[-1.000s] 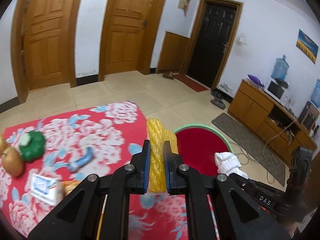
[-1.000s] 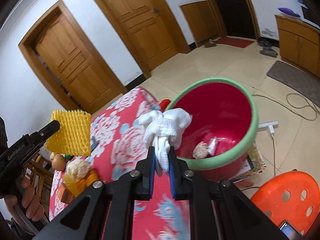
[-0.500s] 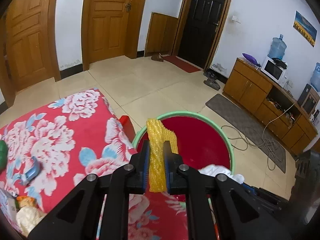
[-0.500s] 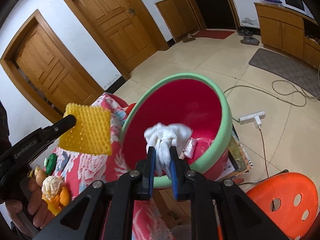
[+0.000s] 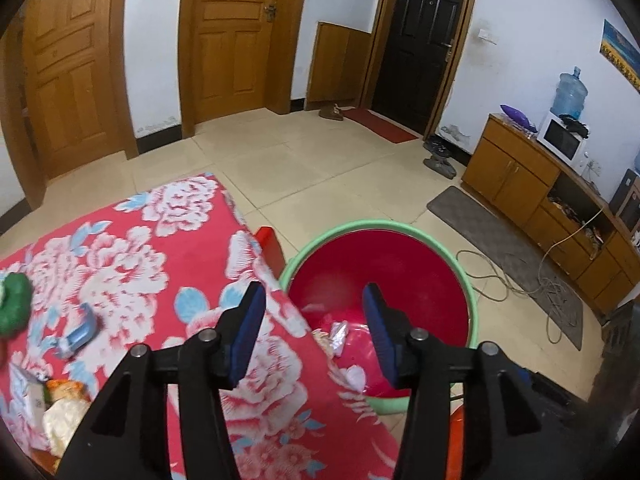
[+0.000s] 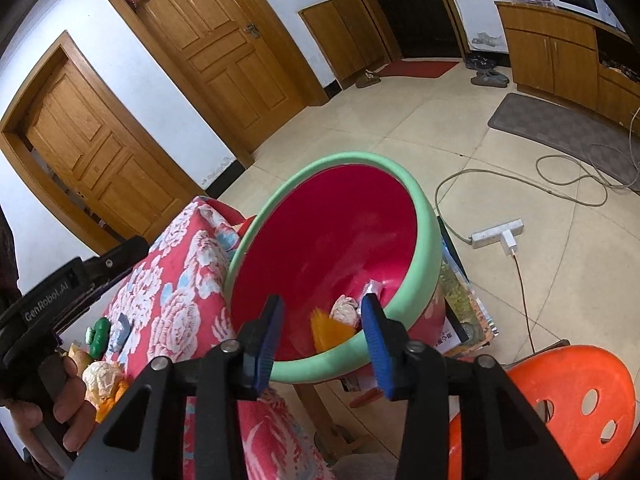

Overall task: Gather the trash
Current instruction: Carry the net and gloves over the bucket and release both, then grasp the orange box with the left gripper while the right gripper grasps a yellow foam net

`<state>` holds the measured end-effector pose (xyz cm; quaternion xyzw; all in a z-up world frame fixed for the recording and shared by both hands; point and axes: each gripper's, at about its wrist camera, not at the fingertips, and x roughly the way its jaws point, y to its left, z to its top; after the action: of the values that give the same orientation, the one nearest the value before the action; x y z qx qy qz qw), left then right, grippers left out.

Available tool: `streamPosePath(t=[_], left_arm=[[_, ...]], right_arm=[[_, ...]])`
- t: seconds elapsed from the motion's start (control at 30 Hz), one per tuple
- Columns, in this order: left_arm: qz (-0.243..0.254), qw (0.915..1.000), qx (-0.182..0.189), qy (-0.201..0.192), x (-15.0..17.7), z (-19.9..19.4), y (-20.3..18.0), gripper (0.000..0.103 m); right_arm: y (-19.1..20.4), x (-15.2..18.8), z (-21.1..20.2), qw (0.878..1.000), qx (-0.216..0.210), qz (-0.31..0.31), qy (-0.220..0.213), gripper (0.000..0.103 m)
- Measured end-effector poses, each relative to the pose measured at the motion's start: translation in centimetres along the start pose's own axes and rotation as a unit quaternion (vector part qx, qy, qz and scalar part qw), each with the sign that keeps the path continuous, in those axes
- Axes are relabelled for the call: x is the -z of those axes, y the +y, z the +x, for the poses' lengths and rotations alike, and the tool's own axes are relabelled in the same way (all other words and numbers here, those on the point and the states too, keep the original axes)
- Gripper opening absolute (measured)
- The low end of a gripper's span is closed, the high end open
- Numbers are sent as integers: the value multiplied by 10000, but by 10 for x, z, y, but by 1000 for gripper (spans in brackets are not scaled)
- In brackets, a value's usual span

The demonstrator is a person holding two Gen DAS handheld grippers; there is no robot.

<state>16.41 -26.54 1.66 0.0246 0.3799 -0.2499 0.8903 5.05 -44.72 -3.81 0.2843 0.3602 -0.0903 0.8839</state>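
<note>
Both loads are dropped since a second ago: the yellow ridged foam sheet [image 6: 329,330] lies in the green-rimmed red plastic basin [image 6: 416,216]. Left gripper [image 5: 314,330] and right gripper [image 6: 322,330] have just been opening, nothing between them (white cloth unseen). More table trash is judged next.

Two grippers [image 5: 314,298] [image 6: 322,312], one bin [image 6: 426,240], one stool [image 6: 560,396], two wooden doors [image 5: 236,36] [image 5: 72,76], one black door [image 5: 424,36], one microwave [image 5: 560,140], two shoes [image 5: 440,164] [image 5: 438,146].

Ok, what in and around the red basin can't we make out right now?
- Red basin with green rim: floor near the rim hidden in right wrist view.
- Yellow foam net: motion-blurred there; unseen from left wrist.
- White cloth wad: in neither view.
- Table clutter: cut off by left wrist view's edge.
</note>
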Motion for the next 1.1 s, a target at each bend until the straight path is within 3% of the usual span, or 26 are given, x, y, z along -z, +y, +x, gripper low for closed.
streamPosePath(t=[0.3, 0.63, 1.1], left_arm=[[-160, 9995, -228, -126, 15, -47, 22, 67], [-482, 9970, -591, -111, 38, -90, 63, 71], [-1147, 9870, -1126, 41, 89, -127, 133, 74]], right_arm=[[29, 11, -33, 9994, -287, -184, -110, 52], [62, 27, -54, 9973, -579, -434, -133, 63], [98, 61, -53, 9949, -558, -823, 159, 81]])
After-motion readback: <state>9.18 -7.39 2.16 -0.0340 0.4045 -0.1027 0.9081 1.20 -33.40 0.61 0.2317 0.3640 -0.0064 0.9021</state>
